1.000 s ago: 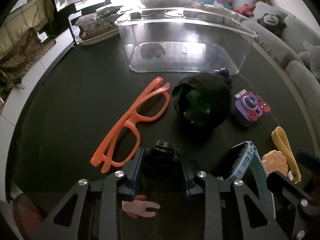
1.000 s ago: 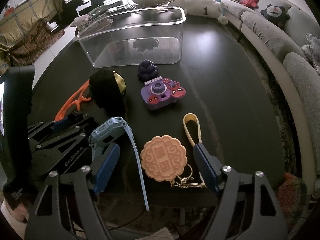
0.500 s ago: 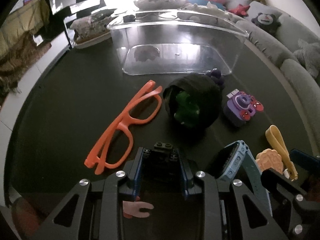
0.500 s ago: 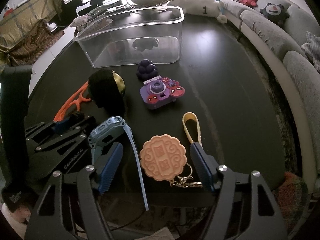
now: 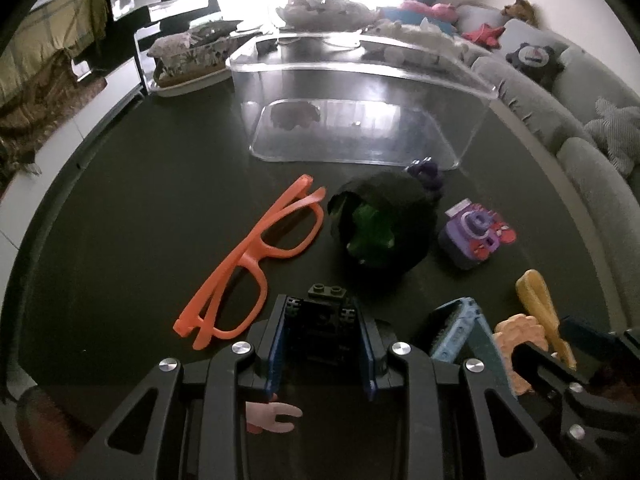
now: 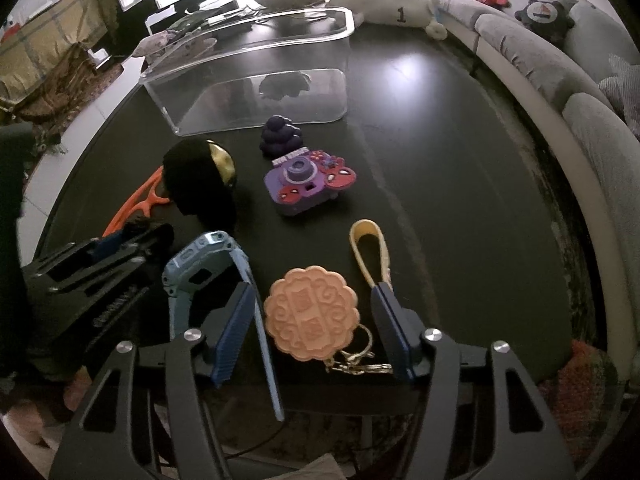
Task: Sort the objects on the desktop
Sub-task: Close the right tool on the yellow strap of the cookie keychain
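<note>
We are clamping a small black brick toy (image 5: 322, 322) in our left gripper (image 5: 322, 344), while our right gripper (image 6: 314, 322) is closing around the mooncake keychain (image 6: 312, 314), not yet pressing it; the clear bin (image 6: 256, 76) is standing beyond on the black table (image 6: 460, 184)

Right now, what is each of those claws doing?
Left gripper: shut on a black brick toy.
Right gripper: open, closing around the cookie keychain, pads not yet touching it.
</note>
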`<action>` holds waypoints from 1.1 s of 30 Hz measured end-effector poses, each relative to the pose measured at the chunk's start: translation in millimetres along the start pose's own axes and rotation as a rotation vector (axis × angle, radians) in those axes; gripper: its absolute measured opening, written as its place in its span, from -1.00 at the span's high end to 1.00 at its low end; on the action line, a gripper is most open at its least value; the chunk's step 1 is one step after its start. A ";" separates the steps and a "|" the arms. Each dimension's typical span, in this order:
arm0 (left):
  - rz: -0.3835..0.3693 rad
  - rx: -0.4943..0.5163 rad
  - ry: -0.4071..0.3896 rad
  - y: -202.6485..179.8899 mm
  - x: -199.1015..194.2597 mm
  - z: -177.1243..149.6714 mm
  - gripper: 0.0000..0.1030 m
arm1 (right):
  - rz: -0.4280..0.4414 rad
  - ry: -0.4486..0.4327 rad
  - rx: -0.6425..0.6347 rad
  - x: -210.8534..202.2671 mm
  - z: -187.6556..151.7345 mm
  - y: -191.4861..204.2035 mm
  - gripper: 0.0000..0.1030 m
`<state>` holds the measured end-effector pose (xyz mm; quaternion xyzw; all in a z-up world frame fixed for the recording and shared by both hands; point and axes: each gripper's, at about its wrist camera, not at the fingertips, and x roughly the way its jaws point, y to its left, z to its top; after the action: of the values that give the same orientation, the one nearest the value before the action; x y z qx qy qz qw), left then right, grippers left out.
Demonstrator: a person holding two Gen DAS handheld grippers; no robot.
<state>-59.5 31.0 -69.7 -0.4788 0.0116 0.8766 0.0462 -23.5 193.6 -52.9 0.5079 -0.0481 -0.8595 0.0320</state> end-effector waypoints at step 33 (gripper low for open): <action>-0.012 0.004 0.010 -1.7 -7.5 4.4 0.46 | -0.022 0.009 0.068 17.2 8.0 -34.3 0.52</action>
<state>-59.0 32.4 -61.1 -0.4832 0.0107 0.8739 0.0526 -39.0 226.3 -67.9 0.5129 -0.0717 -0.8554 0.0055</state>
